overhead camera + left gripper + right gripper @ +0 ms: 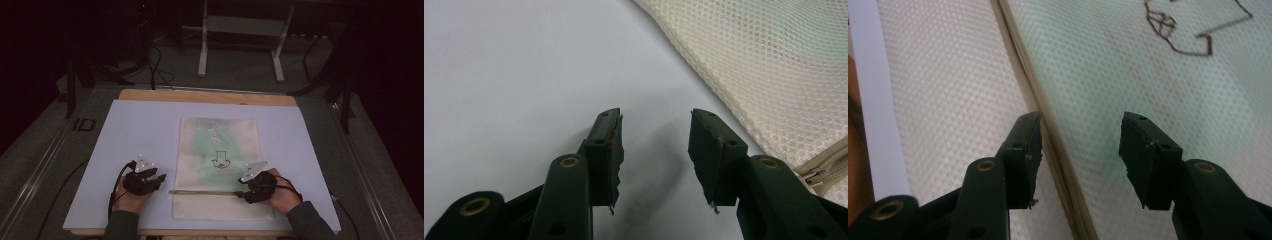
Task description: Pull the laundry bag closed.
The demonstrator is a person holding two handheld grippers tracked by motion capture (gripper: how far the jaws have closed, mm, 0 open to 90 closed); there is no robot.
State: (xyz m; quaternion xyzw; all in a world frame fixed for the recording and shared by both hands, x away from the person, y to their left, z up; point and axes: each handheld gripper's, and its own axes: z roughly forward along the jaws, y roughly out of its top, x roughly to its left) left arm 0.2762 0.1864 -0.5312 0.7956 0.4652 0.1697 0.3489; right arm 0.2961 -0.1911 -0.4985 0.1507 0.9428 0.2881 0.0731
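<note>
In the high view, a flat cream-white mesh laundry bag (218,167) with something pale green inside lies in the middle of the frame, on a pale blue-grey sheet over the wooden table (150,135). A thin brownish zipper line (202,192) crosses the bag near its lower end. The left gripper (152,179) sits at the lower left, on the bare sheet just beside the left edge of the bag. The right gripper (240,192) is at the lower right, at the right end of the zipper line.

In the left gripper view, the two black jaws stand apart with nothing between them, and the mesh bag (774,65) takes the upper right of the frame. A small piece of the zipper (824,170) is at the right edge.

In the right gripper view, the jaws are also spread and hold nothing. The zipper seam (1048,130) runs from the top centre down between them, close to the left jaw. A dark printed drawing (1183,30) is at the upper right.

I judge the bag light, soft and floppy. The mesh would stretch and fold when pulled, so the stiffer zipper seam, or the zipper tab if it can be found, seems the best place to grip, while the other gripper pins the fabric.
</note>
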